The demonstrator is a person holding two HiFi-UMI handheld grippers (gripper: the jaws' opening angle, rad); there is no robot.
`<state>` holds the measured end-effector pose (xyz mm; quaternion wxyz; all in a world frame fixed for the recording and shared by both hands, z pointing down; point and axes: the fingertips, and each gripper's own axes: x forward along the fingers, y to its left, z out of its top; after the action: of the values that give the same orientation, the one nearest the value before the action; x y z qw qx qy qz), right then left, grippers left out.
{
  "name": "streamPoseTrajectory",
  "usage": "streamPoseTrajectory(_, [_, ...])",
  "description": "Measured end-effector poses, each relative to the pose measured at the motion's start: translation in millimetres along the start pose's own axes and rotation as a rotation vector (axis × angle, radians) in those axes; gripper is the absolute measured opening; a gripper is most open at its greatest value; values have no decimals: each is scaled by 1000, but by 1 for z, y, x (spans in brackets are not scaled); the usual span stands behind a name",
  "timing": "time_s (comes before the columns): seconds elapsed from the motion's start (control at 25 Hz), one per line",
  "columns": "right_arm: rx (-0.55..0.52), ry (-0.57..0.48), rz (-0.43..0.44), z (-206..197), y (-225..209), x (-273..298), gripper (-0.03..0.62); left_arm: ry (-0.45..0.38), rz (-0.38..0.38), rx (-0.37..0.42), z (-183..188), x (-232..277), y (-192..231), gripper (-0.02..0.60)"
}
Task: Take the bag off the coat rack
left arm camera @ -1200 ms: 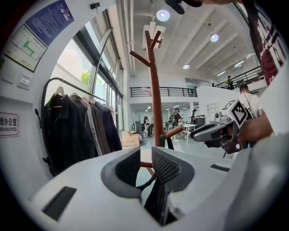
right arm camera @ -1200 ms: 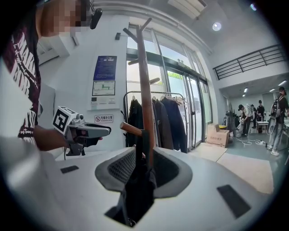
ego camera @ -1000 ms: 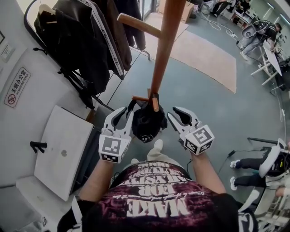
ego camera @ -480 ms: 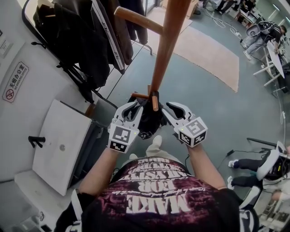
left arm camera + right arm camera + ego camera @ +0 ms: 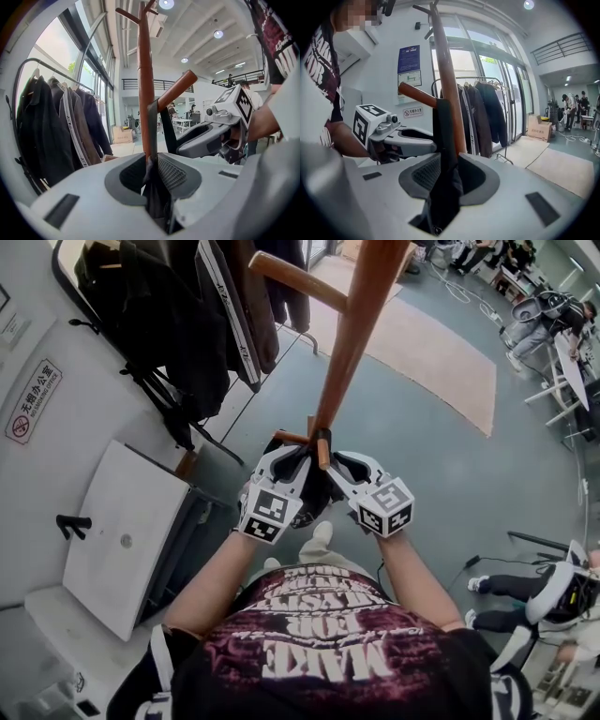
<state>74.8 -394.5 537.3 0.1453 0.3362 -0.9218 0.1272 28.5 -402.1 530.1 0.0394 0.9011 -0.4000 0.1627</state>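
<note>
A black bag (image 5: 314, 491) hangs by its strap (image 5: 166, 125) from a low peg (image 5: 322, 452) of the brown wooden coat rack (image 5: 349, 334), right in front of me. My left gripper (image 5: 294, 454) is at the bag's left side, and my right gripper (image 5: 336, 461) at its right. In the left gripper view the jaws (image 5: 152, 161) are shut on dark bag fabric (image 5: 154, 197) beside the pole (image 5: 146, 93). In the right gripper view the jaws (image 5: 445, 164) hold the black strap (image 5: 442, 136) that runs up over the peg (image 5: 417, 95).
A clothes rail with dark jackets (image 5: 187, 324) stands to the left, with a white cabinet (image 5: 122, 540) below it by the wall. A beige rug (image 5: 422, 343) lies beyond the rack. People sit at the right (image 5: 553, 592).
Both grippers have moved inward from either side of the bag and closed on it by the low peg. The bag still hangs on the rack.
</note>
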Motion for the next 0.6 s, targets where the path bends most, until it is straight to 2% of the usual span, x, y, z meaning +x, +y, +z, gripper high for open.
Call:
streamPoseTrajectory(0.24, [27,-15,-4,-2,2,11,106,-15,9,9,-2,9,-2,66])
streamPoseTrajectory(0.4, [44,-29,-28,-2,-2,12,71,-24,19,7,-2,11,-2,46])
streamPoseTrajectory(0.6, [4,-17,-67,-2,-2,11,13,-7,32,-19,0,11,-2,21])
